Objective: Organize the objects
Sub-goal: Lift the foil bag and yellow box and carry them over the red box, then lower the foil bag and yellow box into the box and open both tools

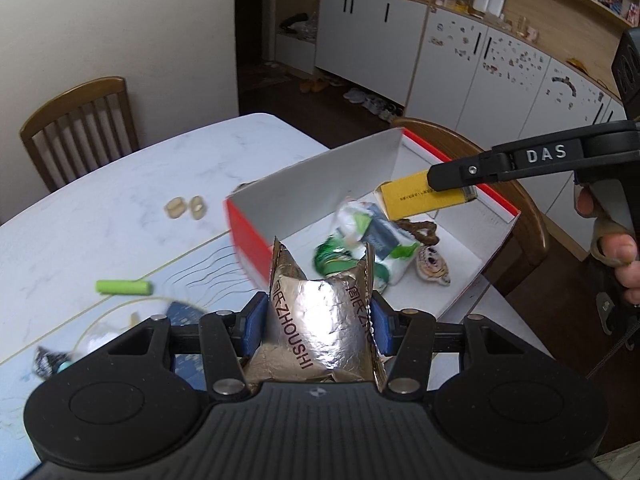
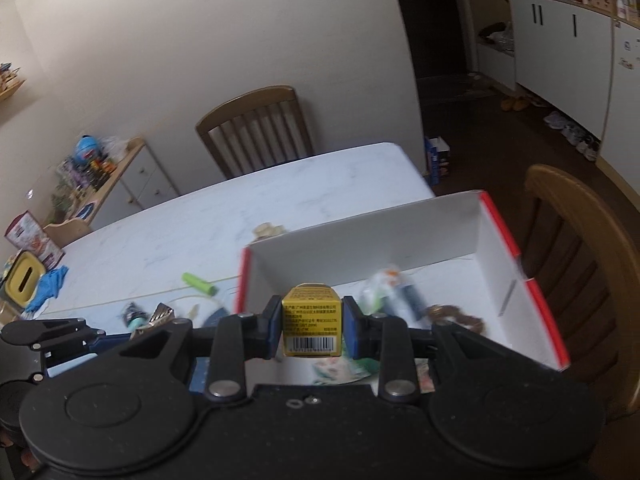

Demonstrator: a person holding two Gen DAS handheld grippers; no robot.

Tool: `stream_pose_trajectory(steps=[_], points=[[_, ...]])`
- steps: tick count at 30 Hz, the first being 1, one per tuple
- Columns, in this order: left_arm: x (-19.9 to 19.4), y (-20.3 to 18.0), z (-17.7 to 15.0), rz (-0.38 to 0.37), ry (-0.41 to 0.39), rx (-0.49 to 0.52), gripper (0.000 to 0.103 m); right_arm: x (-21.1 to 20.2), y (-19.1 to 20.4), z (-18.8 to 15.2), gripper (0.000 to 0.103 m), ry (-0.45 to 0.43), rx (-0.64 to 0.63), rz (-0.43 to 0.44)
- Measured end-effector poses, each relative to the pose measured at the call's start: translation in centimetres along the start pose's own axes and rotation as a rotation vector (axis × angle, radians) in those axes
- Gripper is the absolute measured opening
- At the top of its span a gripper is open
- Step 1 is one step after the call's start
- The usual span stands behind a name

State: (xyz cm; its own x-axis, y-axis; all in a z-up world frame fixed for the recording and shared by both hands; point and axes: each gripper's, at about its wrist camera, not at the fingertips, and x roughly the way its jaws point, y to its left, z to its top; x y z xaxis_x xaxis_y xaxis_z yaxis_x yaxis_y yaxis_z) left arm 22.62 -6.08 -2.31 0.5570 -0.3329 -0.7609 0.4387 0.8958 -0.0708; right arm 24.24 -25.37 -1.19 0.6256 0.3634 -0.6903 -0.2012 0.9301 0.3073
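Observation:
My left gripper (image 1: 320, 316) is shut on a crinkled silver foil packet (image 1: 320, 320) printed ZHOUSHI, held just in front of the near left corner of a red-sided box with a white inside (image 1: 360, 176). My right gripper (image 2: 312, 322) is shut on a small yellow carton (image 2: 312, 320) with a barcode, above the box (image 2: 492, 248). The left wrist view shows the same yellow carton (image 1: 412, 198) over the box's far side. In the box lie a green and white packet (image 1: 368, 236), a brown coil (image 1: 420, 230) and a striped shell-like piece (image 1: 434, 266).
On the white marble table (image 1: 140, 184) lie a green tube (image 1: 124, 287), two pale capsules (image 1: 186, 206) and small wrapped bits at the near left. Wooden chairs (image 2: 256, 128) stand at the far side and right of the box. White cabinets (image 1: 480, 64) line the back wall.

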Motion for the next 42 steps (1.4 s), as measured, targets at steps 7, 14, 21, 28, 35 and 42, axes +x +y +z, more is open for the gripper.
stream_pose_trajectory(steps=[7, 14, 21, 28, 35, 42], points=[[3.7, -2.7, 2.3, -0.011, 0.029, 0.033, 0.052, 1.3, -4.3, 0.6, 0.029, -0.004, 0.028, -0.067], [7.8, -4.4, 3.5, 0.017, 0.076, 0.057, 0.052, 3.7, -7.5, 1.3, 0.029, 0.011, 0.037, -0.109], [11.5, -5.1, 4.3, 0.045, 0.105, 0.052, 0.052, 6.8, -8.2, 1.1, 0.029, 0.042, -0.016, -0.142], [14.5, -5.2, 4.7, 0.077, 0.132, 0.051, 0.052, 9.5, -8.1, 0.9, 0.029, 0.076, -0.082, -0.159], [16.5, -5.0, 4.9, 0.099, 0.160, 0.032, 0.052, 11.3, -7.8, 0.2, 0.029, 0.120, -0.144, -0.167], [16.7, -4.9, 4.9, 0.102, 0.168, 0.006, 0.053, 11.8, -7.8, -0.3, 0.029, 0.199, -0.162, -0.132]])
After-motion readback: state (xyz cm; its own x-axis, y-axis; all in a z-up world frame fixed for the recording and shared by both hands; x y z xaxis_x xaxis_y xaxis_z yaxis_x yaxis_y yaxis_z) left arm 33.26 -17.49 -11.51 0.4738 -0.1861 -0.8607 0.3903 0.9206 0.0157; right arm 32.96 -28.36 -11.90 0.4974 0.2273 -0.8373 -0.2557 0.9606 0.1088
